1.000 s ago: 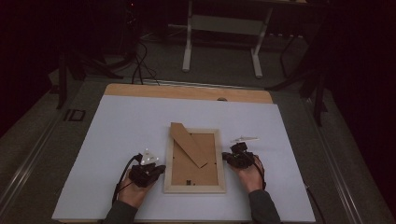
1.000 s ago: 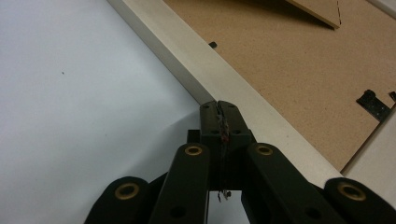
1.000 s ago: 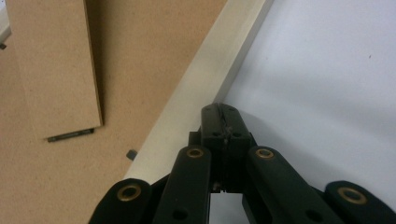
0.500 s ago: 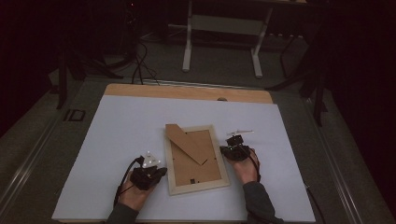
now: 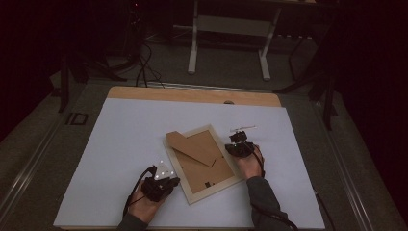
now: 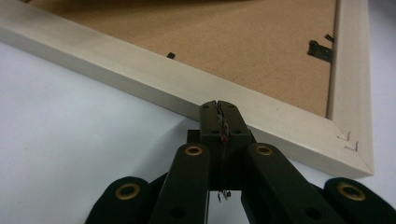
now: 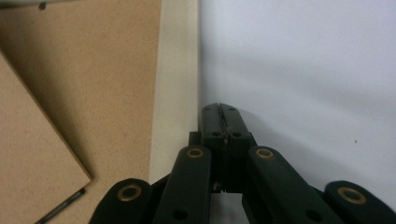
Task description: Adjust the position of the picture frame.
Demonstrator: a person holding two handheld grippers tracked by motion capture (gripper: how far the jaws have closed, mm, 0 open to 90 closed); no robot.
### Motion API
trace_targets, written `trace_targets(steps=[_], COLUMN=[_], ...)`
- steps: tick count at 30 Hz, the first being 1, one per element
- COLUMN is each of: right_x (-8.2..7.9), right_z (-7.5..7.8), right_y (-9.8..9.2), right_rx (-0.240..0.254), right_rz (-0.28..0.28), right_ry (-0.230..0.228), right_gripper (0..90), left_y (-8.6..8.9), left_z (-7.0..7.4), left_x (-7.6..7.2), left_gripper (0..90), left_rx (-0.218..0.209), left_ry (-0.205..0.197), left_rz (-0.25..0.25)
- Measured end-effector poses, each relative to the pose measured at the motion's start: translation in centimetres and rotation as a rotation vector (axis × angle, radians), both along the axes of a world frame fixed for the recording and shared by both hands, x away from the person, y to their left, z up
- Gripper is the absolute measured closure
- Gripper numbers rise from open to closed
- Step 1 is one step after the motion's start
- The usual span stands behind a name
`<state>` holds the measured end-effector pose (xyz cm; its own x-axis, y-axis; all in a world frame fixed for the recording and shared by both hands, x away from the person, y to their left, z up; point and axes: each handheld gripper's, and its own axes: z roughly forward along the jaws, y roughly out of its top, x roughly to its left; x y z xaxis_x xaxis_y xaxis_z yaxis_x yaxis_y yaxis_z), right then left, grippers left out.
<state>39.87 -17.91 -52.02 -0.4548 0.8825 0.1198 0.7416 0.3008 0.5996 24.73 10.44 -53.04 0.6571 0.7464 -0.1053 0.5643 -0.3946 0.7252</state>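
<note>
A pale wooden picture frame [image 5: 204, 163] lies face down and turned askew on the white desk [image 5: 120, 139], a little nearer the front edge than the back, its brown backing board and folded stand [image 5: 195, 147] facing up. The left gripper [image 5: 161, 185], held in the left hand [image 5: 144, 207] near the desk's front edge, has its jaws closed on nothing, their tips against the outside of the frame's left rail close to its near corner [image 6: 357, 156]. The right gripper [image 5: 239, 147], in the right hand [image 5: 248, 166], is likewise closed and empty, its tips pressed against the outer face of the frame's right rail [image 7: 180, 70], so the frame sits between the two.
</note>
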Motion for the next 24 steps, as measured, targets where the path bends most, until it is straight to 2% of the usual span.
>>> trace_targets(steps=[3,9,14,19,24], right_x=[0.4,1.3,1.6,0.9,-0.4], right_z=[0.0,0.0,0.1,0.7,1.4], right_y=[-0.1,0.2,0.3,-0.5,-1.1], right_rx=[0.017,0.014,0.012,0.052,0.047], right_rz=[-0.008,-0.016,0.000,0.005,0.050], right_ry=[0.005,0.010,0.003,-0.017,-0.038], right_gripper=[90.0,90.0,90.0,90.0,90.0], left_y=[-0.5,-1.2,-1.4,-1.2,0.2], left_z=[0.0,0.0,0.0,0.1,0.8], left_x=[-0.2,-0.5,-0.6,-0.3,0.4], left_gripper=[90.0,90.0,90.0,90.0,90.0], left_rx=[0.004,0.018,0.031,0.039,0.013], left_ry=[-0.008,-0.021,-0.035,-0.038,-0.051], left_rz=[-0.013,-0.030,-0.037,-0.045,0.004])
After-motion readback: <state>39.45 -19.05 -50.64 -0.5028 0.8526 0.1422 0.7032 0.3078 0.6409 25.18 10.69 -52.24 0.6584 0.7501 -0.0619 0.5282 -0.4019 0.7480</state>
